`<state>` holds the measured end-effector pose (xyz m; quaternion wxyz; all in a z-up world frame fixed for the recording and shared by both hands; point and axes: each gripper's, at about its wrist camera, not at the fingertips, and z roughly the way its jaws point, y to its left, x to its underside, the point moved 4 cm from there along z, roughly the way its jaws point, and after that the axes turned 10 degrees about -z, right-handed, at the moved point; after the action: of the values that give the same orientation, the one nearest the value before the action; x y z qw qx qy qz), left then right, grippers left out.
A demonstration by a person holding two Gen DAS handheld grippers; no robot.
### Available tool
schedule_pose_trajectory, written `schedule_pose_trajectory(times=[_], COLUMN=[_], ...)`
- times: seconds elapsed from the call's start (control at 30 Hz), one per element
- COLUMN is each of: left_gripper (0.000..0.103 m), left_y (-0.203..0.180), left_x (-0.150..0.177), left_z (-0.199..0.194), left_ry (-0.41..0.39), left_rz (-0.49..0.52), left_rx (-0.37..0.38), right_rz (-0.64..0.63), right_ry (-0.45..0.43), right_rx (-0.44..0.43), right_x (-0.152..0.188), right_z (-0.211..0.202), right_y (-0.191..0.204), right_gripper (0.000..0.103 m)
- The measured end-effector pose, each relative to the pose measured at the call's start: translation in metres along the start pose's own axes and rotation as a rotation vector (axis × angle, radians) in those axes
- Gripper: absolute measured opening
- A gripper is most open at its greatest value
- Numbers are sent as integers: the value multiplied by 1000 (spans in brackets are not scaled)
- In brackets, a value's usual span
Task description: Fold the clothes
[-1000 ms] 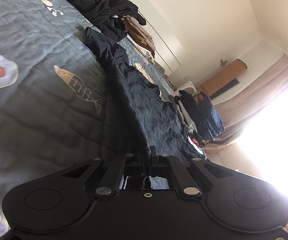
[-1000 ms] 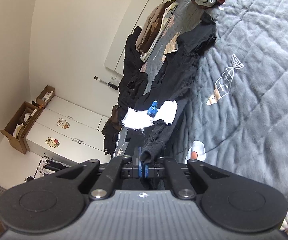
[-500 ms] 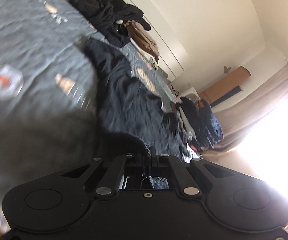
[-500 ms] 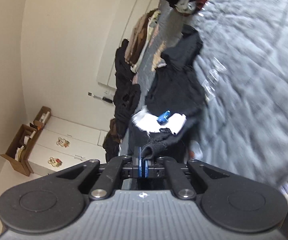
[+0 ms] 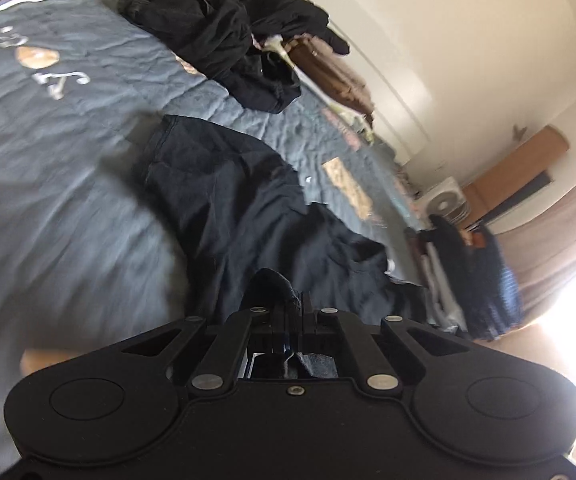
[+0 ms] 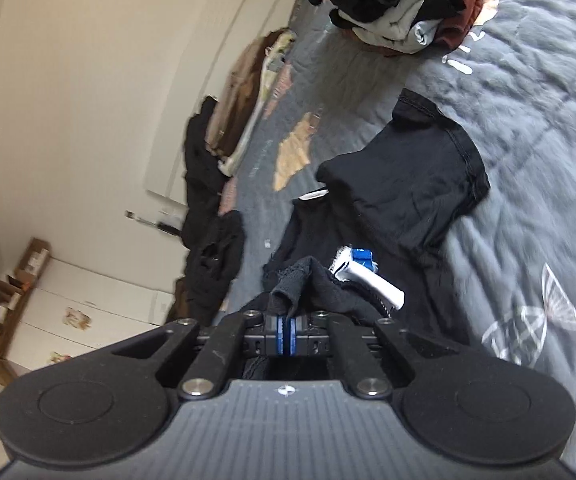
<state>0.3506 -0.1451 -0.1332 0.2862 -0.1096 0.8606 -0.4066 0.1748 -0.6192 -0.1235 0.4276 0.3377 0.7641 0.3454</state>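
A black garment point(image 5: 228, 196) lies bunched on the grey patterned bedspread point(image 5: 48, 120). My left gripper point(image 5: 295, 308) is shut on one edge of it, a fold of dark cloth sticking up between the pads. In the right wrist view the same black garment point(image 6: 400, 184) is doubled over on itself, its hem lying far from me. My right gripper point(image 6: 287, 320) is shut on another edge, with a tuft of cloth pinched in the blue pads. A white label with a blue tag point(image 6: 362, 268) shows on the garment just beyond the fingers.
Piles of dark and brown clothes point(image 5: 228, 36) lie along the wall side of the bed. Another heap point(image 6: 400, 4) sits at the far end, and folded clothes point(image 5: 476, 268) by a fan point(image 5: 446, 200). White cupboards point(image 6: 80, 312) stand off the bed's edge.
Both grippers have carried their held edges across the bed. The long stretched-out garment is now doubled over and shorter, and the white label has come close to the right fingers.
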Motion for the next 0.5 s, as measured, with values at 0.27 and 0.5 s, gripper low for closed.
schedule_pose_trajectory(times=[0.27, 0.5], left_gripper=[18, 64], left_y=[26, 34], left_x=[-13, -25], left_z=[71, -16], left_ry=[61, -66], left_rz=[68, 236], left_rx=[-113, -49], right_rz=[-127, -407], right_ry=[60, 116], right_rx=[153, 208], right_x=[-29, -33], right_z=[92, 59], right_y=[-45, -25], right_gripper=[50, 72])
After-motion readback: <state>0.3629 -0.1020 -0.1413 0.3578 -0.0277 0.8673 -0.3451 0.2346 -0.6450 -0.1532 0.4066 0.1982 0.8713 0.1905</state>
